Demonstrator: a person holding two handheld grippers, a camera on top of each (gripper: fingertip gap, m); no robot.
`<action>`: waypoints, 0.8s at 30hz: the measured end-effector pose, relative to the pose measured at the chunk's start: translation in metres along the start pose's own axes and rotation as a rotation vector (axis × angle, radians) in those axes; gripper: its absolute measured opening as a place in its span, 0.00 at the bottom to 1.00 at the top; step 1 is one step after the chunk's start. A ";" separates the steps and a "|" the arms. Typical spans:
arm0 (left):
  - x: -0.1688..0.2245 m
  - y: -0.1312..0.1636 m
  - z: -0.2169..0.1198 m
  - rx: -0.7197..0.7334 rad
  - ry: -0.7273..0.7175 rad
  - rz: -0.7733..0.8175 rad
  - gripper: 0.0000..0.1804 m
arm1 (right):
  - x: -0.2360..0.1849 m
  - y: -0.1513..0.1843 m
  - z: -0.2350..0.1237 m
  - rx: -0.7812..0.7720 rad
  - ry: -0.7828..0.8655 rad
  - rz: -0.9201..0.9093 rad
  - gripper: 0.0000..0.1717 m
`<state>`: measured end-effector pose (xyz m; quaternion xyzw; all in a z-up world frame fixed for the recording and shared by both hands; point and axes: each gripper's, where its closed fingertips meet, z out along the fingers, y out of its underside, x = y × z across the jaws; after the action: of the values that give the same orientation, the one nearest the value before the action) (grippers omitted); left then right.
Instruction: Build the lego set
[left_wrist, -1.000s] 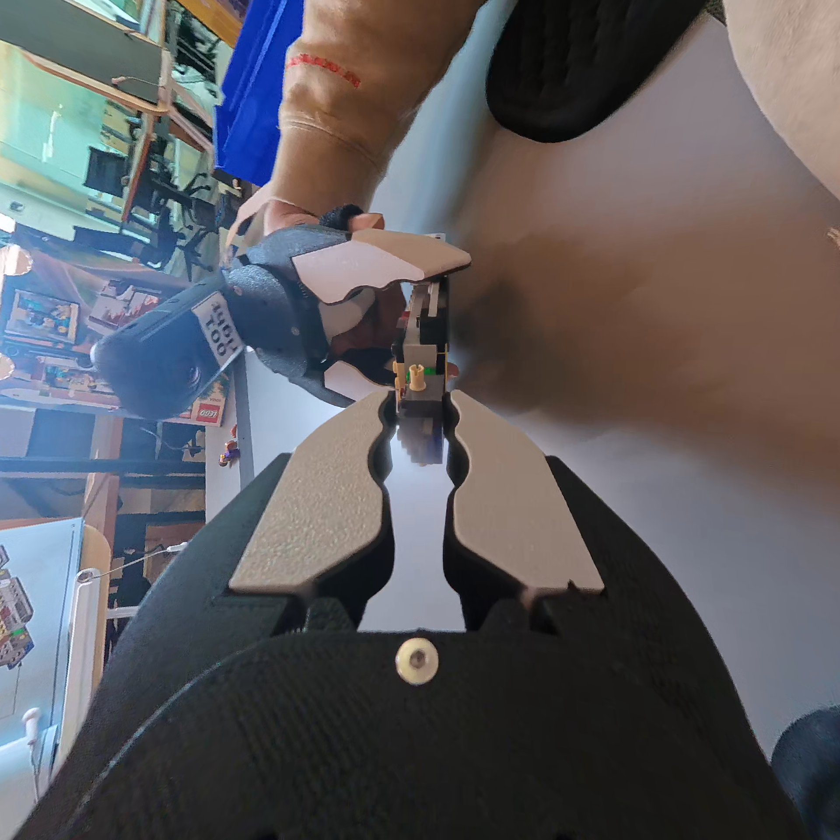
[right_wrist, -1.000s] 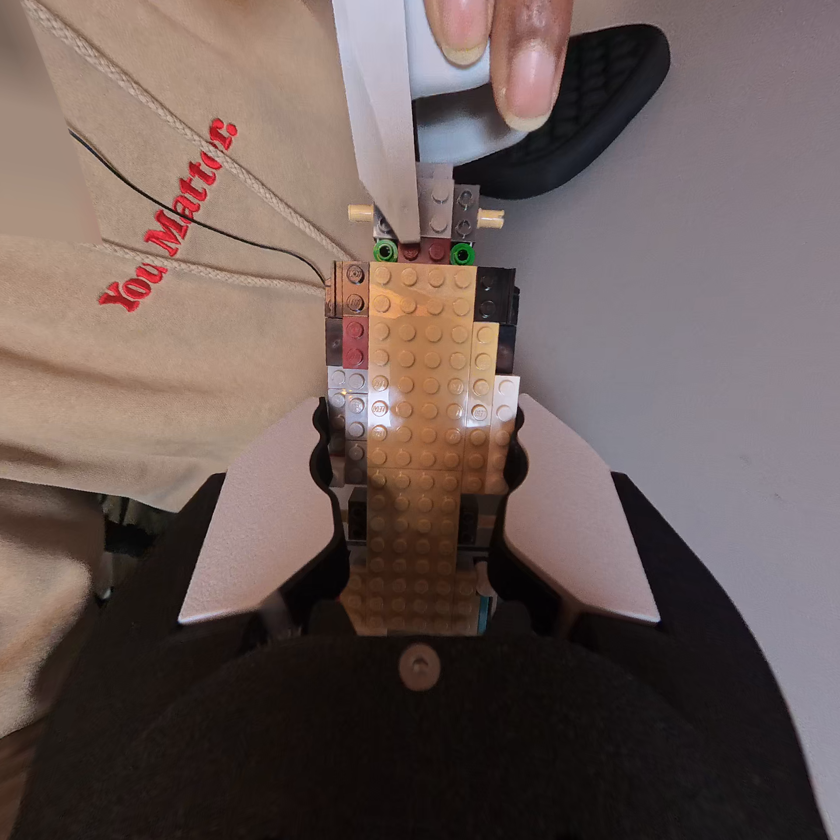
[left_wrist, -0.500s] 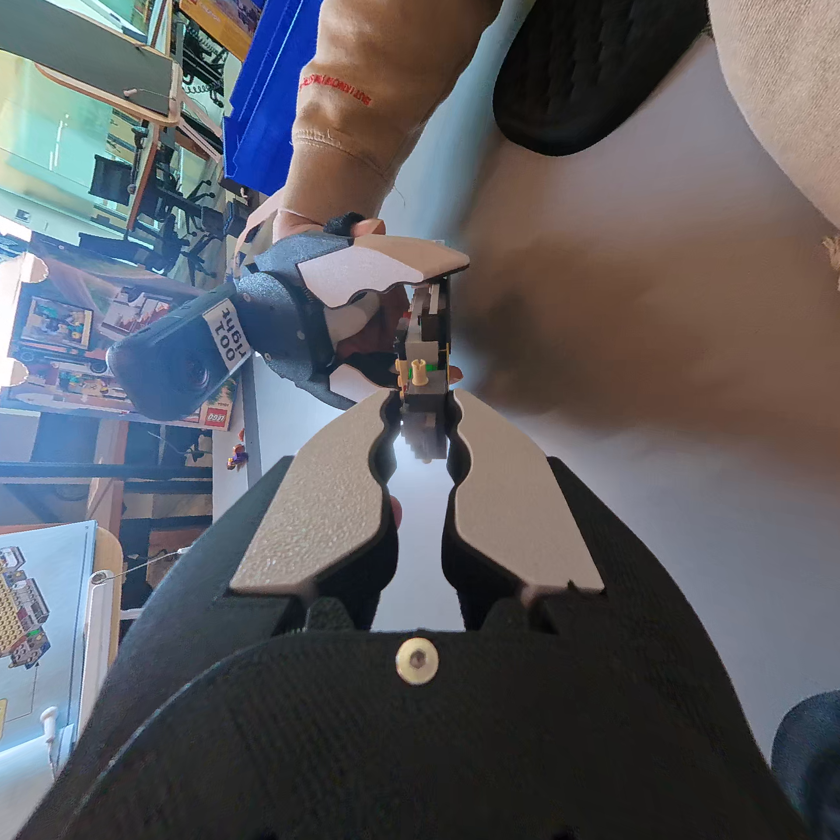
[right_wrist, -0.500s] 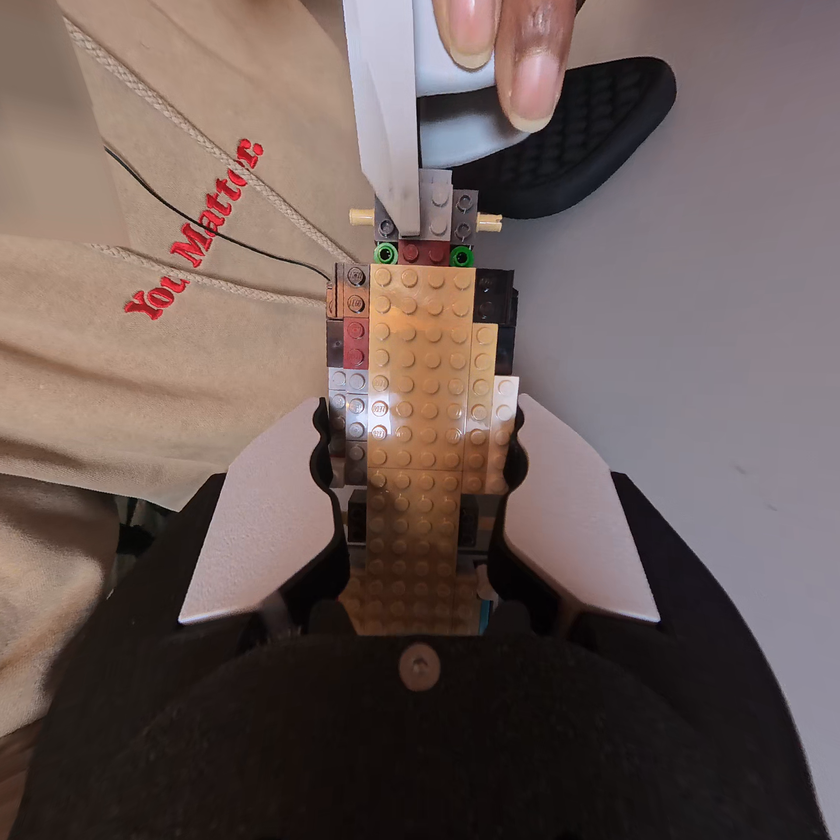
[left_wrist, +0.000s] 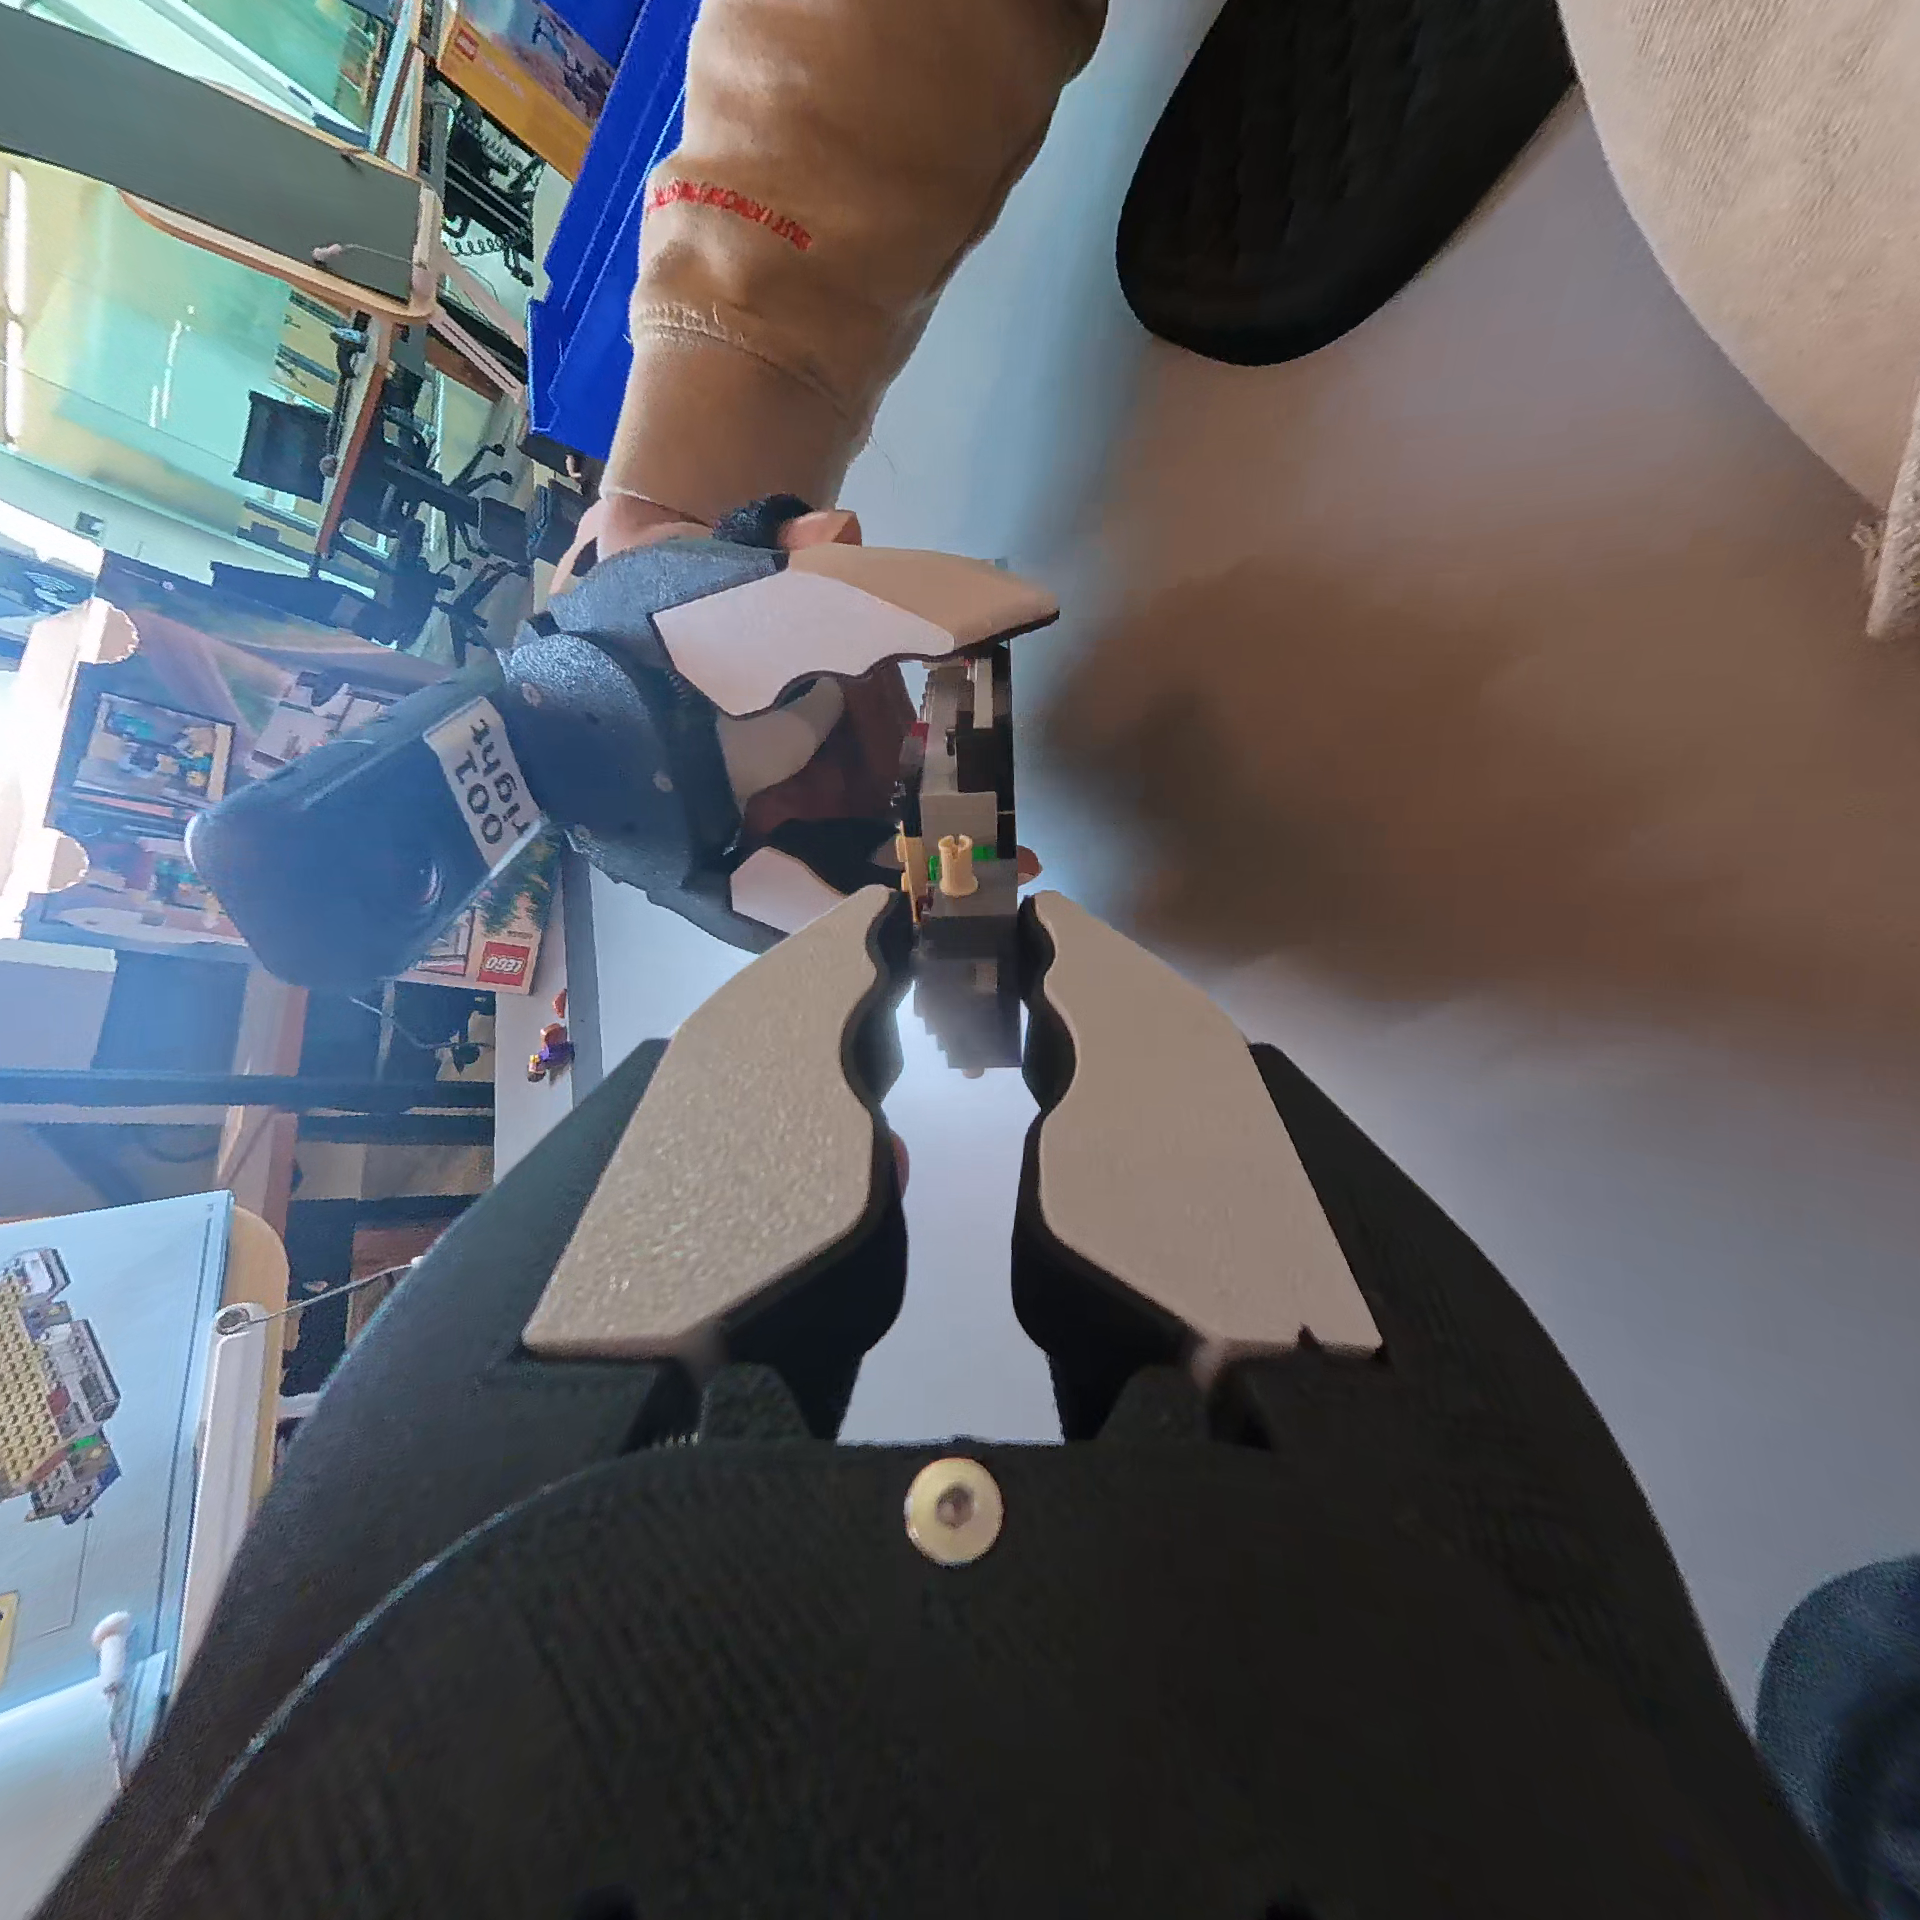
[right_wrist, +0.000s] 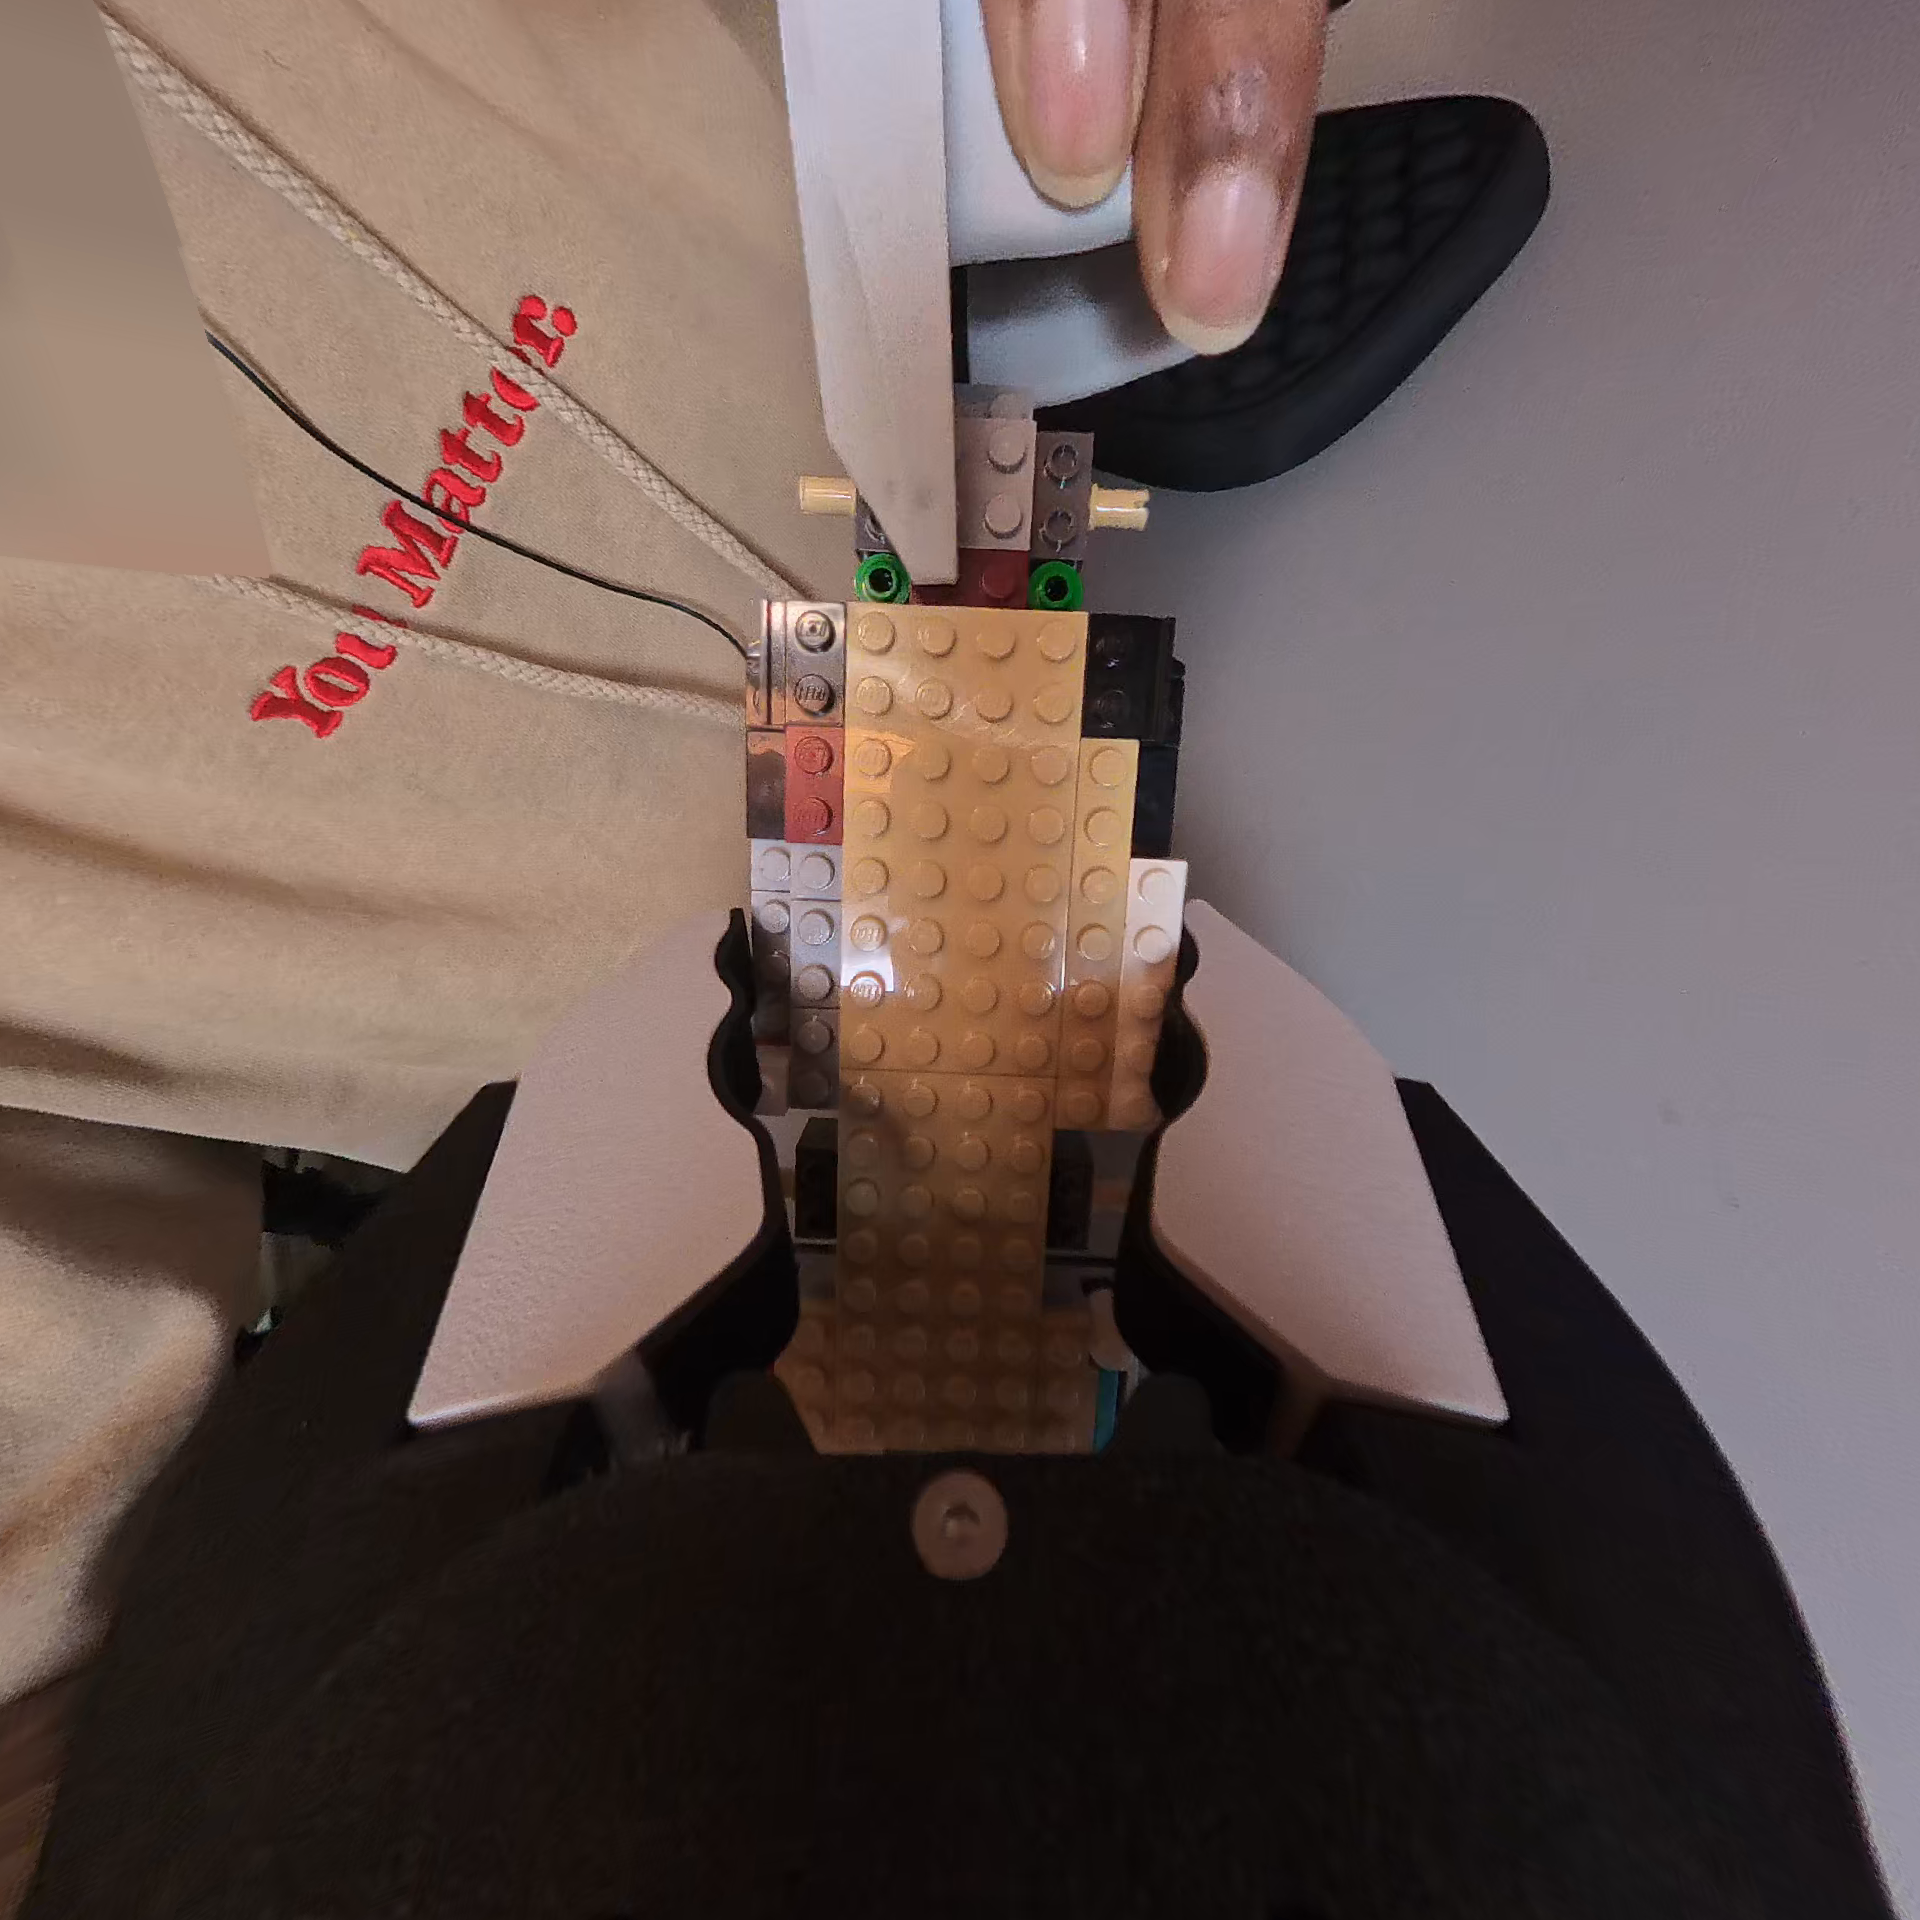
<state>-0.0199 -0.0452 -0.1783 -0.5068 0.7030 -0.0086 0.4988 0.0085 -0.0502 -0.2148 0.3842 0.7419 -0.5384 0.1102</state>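
right gripper (right_wrist: 956, 997): jaws wide, pads pressed on both sides of tan brick model (right_wrist: 966, 935), held above grey table (right_wrist: 1610, 831) | left gripper (left_wrist: 961, 966): jaws narrow, clamped on model's grey end (left_wrist: 966, 914), edge-on | tan pin (left_wrist: 954, 862) just past fingertips | beige sleeve (left_wrist: 831, 260) behind

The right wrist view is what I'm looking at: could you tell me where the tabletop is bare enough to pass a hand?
The grey tabletop lies bare to the right of the brick model, below the black pad. Left of the model the beige sweatshirt fills the view. The model's far end is crowded: the left gripper and fingers meet there.
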 end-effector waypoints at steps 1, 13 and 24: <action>0.002 0.000 -0.001 0.004 0.003 -0.005 0.11 | 0.001 0.001 0.002 -0.010 0.007 0.000 0.44; 0.008 0.030 -0.006 0.009 -0.177 -0.050 0.12 | 0.030 -0.002 0.002 -0.112 0.221 0.039 0.44; 0.001 0.067 -0.033 0.035 -0.337 -0.415 0.28 | 0.071 -0.011 -0.021 -0.139 0.450 0.022 0.44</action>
<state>-0.0906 -0.0293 -0.1976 -0.6256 0.4910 -0.0384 0.6051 -0.0423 -0.0007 -0.2396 0.4941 0.7788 -0.3856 -0.0257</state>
